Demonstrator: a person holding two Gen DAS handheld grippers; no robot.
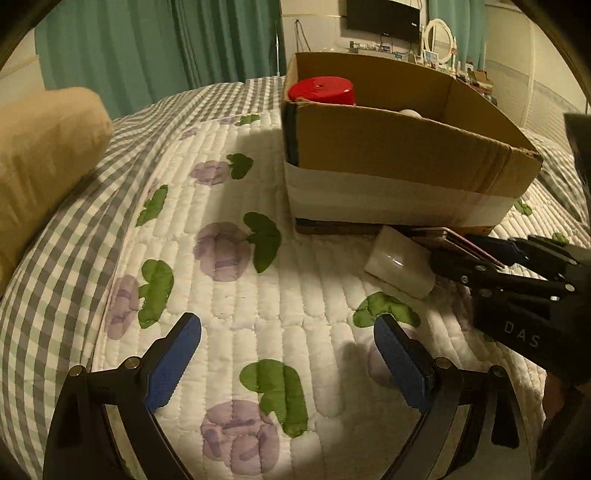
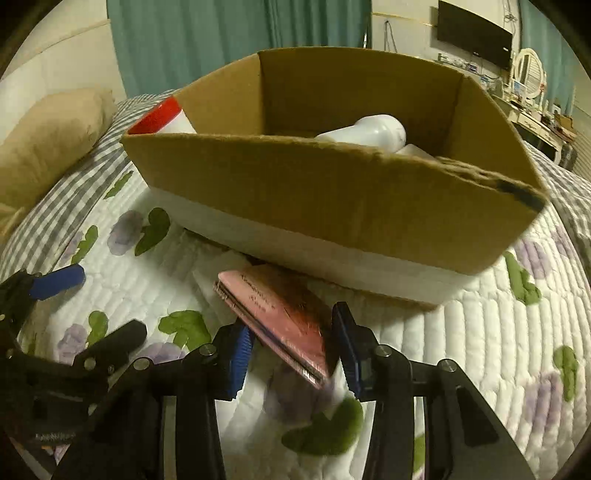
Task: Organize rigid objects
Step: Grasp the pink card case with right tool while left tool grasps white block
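A cardboard box [image 1: 399,147] [image 2: 332,192] stands on the quilted bed. Inside it are a red-lidded jar [image 1: 321,90] [image 2: 159,116] and a white bottle [image 2: 373,133]. My right gripper [image 2: 291,349] is shut on a thin pink book [image 2: 280,314], held tilted just in front of the box; the book also shows in the left wrist view [image 1: 454,242]. A white cup [image 1: 399,266] lies on its side beside the right gripper. My left gripper [image 1: 288,350] is open and empty above the quilt, left of the cup.
A tan pillow [image 1: 40,162] lies at the left on the checked bedding. Teal curtains [image 1: 147,48], a wall TV [image 1: 384,16] and a cluttered dresser [image 2: 535,107] stand behind the bed.
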